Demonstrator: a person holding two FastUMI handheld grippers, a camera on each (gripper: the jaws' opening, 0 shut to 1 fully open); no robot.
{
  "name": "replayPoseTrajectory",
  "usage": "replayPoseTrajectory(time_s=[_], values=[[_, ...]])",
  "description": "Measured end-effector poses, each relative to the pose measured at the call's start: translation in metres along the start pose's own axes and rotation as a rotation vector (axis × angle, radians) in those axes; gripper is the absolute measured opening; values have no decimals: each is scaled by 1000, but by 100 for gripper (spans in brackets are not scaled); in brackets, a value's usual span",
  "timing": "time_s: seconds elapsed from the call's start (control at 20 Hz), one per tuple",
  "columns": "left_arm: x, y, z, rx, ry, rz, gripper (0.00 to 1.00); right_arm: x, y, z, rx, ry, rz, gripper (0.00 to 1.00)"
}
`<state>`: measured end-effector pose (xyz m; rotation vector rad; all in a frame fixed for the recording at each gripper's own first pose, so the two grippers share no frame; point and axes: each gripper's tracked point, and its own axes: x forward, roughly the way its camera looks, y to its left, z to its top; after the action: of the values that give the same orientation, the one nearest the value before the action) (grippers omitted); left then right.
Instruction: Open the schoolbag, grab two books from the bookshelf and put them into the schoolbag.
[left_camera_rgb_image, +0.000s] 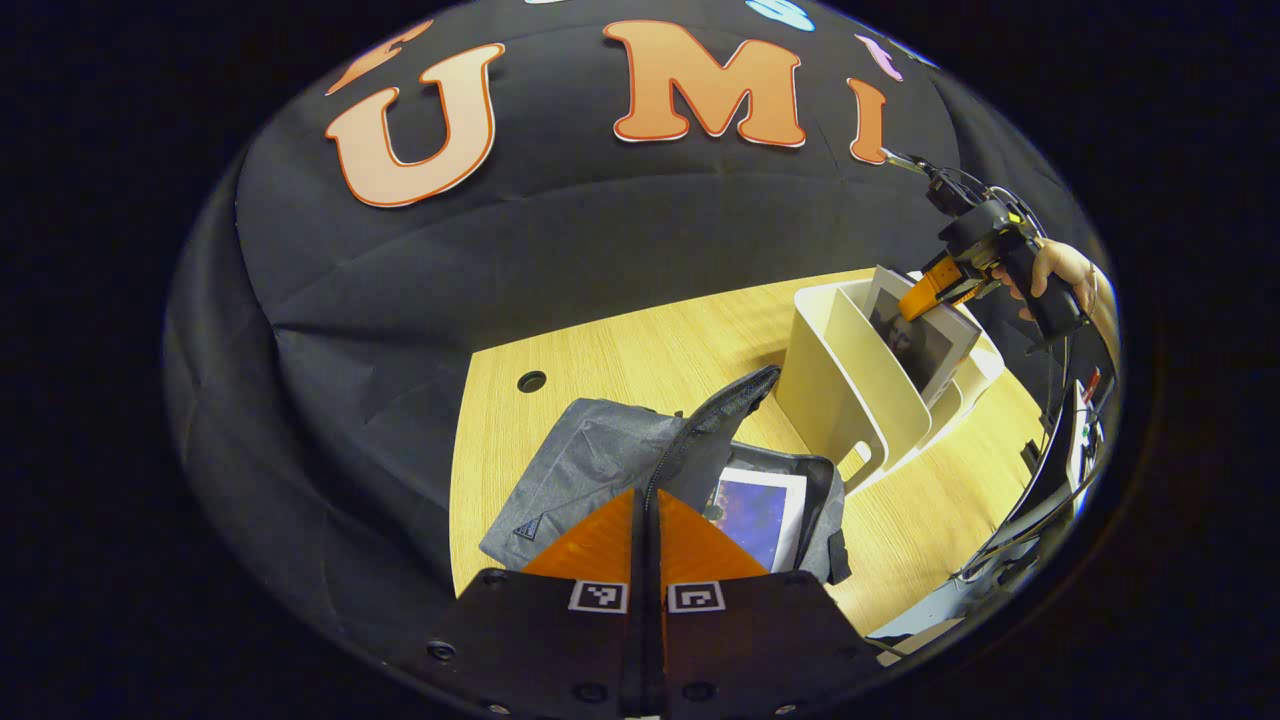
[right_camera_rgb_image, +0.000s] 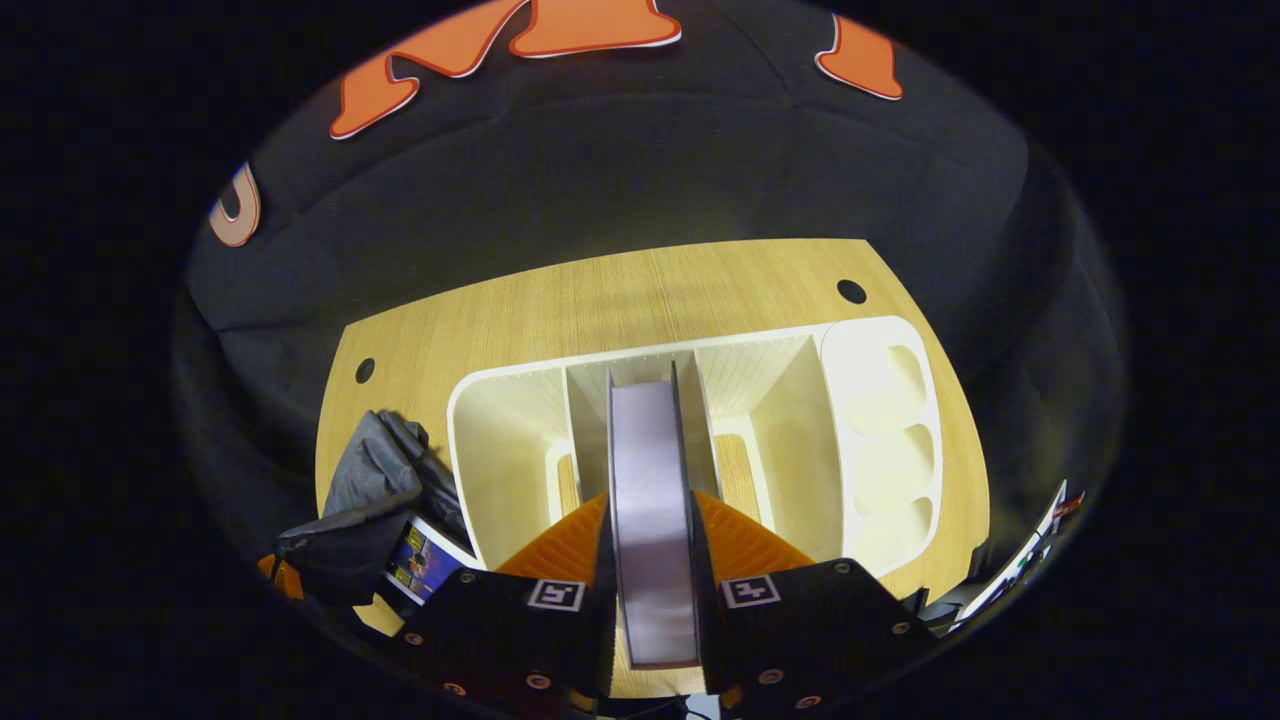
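Two fingers of the left gripper sit pressed flat together at the bottom of the left gripper view, with almost no gap between them. They pinch the raised flap of the schoolbag right at their tips, along the zipper edge. Just past the fingers the grey schoolbag lies open on the wooden counter. A book with a dark blue cover is inside the bag, just to the right of the fingertips.

Farther off to the right, the white bookshelf stands on the counter beside the bag. Up there the right gripper, held by a hand, grips the top of a second book that stands tilted in the shelf.

In the right gripper view, the right gripper's fingers are a book's width apart. Both press on the sides of the second book, whose pale edge runs straight up between them. Beyond the fingertips is the bookshelf, with the book in a middle slot. The schoolbag lies low to the left of the fingers.
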<state>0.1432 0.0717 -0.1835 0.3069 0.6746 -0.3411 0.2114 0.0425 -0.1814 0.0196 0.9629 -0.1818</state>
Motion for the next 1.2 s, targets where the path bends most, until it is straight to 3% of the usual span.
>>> replayPoseTrajectory(time_s=[0.35, 0.65, 0.7, 0.75, 0.95, 1.05, 1.2], values=[[-4, 0, -3, -14, 2, -14, 1, -35, 0, 6, 24, -61, 16, 33], [-10, -4, -7, -43, -6, -38, 1, -107, 3, 23, -45, -215, -1, 33], [-11, -4, -6, -46, -8, -40, 1, -118, 5, 27, -54, -245, -1, 42], [-12, -3, -7, -50, -9, -39, 1, -134, 7, 30, -63, -275, -3, 32], [-16, -3, 4, -65, -25, -48, 1, -202, 19, 46, -131, -462, -24, 30], [-17, 0, 12, -48, -36, -38, 0, -236, 33, 45, -144, -532, 6, 30], [-17, 4, 23, -29, -40, -24, 1, -279, 64, 30, -120, -599, 147, 30]])
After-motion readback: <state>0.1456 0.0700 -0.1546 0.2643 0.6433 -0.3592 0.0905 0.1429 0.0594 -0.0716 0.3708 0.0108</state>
